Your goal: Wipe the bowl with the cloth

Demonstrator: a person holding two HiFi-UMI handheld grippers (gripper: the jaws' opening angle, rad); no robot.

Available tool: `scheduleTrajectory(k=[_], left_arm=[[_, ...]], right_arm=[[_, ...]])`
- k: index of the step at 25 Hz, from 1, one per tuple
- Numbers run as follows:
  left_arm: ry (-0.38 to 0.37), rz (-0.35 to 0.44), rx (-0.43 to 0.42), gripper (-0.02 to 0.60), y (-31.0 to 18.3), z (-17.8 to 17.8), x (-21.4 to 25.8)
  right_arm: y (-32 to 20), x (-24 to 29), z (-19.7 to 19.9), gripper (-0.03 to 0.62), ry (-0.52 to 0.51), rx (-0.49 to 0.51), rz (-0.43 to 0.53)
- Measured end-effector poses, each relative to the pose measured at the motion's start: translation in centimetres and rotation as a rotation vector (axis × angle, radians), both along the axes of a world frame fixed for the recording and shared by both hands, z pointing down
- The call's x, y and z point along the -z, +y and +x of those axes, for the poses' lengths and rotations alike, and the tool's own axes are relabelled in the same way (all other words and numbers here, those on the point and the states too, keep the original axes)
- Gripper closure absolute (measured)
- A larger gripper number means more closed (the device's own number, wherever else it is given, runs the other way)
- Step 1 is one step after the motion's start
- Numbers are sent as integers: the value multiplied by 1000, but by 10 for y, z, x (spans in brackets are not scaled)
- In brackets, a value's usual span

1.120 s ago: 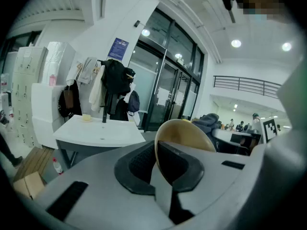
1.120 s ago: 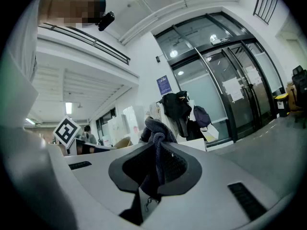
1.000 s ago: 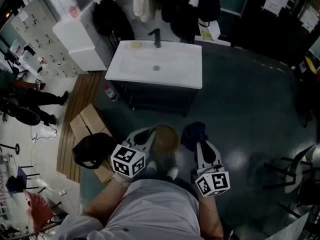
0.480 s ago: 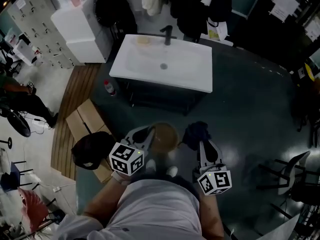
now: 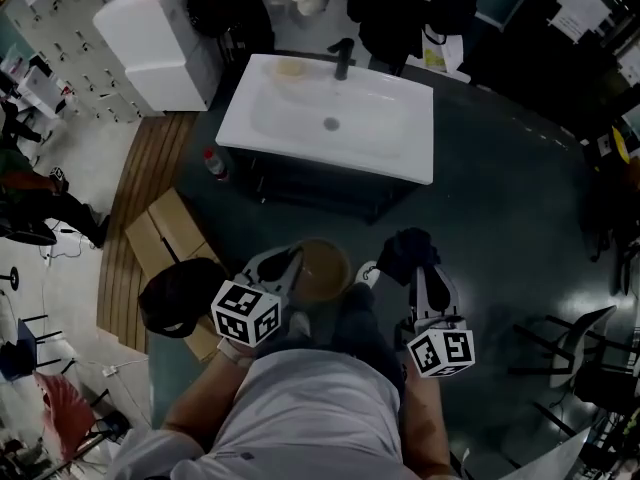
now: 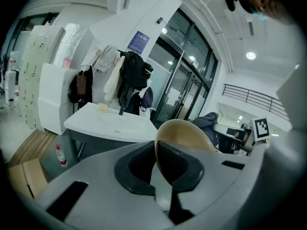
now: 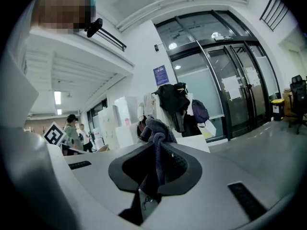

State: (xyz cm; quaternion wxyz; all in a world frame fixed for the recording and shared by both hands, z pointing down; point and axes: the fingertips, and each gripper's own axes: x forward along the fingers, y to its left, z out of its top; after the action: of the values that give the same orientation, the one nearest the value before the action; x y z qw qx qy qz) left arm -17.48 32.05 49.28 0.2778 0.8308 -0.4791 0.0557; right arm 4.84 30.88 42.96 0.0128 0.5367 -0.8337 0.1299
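Observation:
A tan bowl (image 5: 322, 269) is held by its rim in my left gripper (image 5: 288, 274), in front of the person's body. In the left gripper view the bowl (image 6: 184, 133) stands on edge, its rim pinched between the shut jaws of the left gripper (image 6: 157, 169). A dark blue cloth (image 5: 404, 252) hangs bunched from my right gripper (image 5: 418, 280), to the right of the bowl and apart from it. In the right gripper view the cloth (image 7: 157, 140) is clamped between the shut jaws of the right gripper (image 7: 156, 178).
A white washbasin (image 5: 330, 126) with a black tap (image 5: 343, 60) stands ahead on a dark cabinet. Cardboard boxes (image 5: 165, 238) and a black bag (image 5: 180, 293) lie to the left on the floor. Coats hang behind the basin. A chair (image 5: 580, 358) stands at the right.
The basin has drifted downward in the head view, closer to the grippers. Both grippers keep their hold; the right one with the cloth has shifted slightly right.

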Motion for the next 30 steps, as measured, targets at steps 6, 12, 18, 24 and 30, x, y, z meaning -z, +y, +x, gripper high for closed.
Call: scheduleTrajectory(k=[6,12,18,24,30], left_arm=[[-13,-4,52,560,-47,7,-4],[-47,-25,74,560,-108,27,-7],[-66,-69,130,560,-160,44,-15],[-83,-85,193,560,-206,58,-10],[-96,-94,239,560,-241,78,-4]], right_arm=[[-66,-4,10,546,-8,37,7],[-145,-6,18,546,-30,85,3],[-217,-20,29,546,-57,153,-31],[-269,-25,32,546,-77,237,-62],[-306,-25,46,546,-92,296,-77]])
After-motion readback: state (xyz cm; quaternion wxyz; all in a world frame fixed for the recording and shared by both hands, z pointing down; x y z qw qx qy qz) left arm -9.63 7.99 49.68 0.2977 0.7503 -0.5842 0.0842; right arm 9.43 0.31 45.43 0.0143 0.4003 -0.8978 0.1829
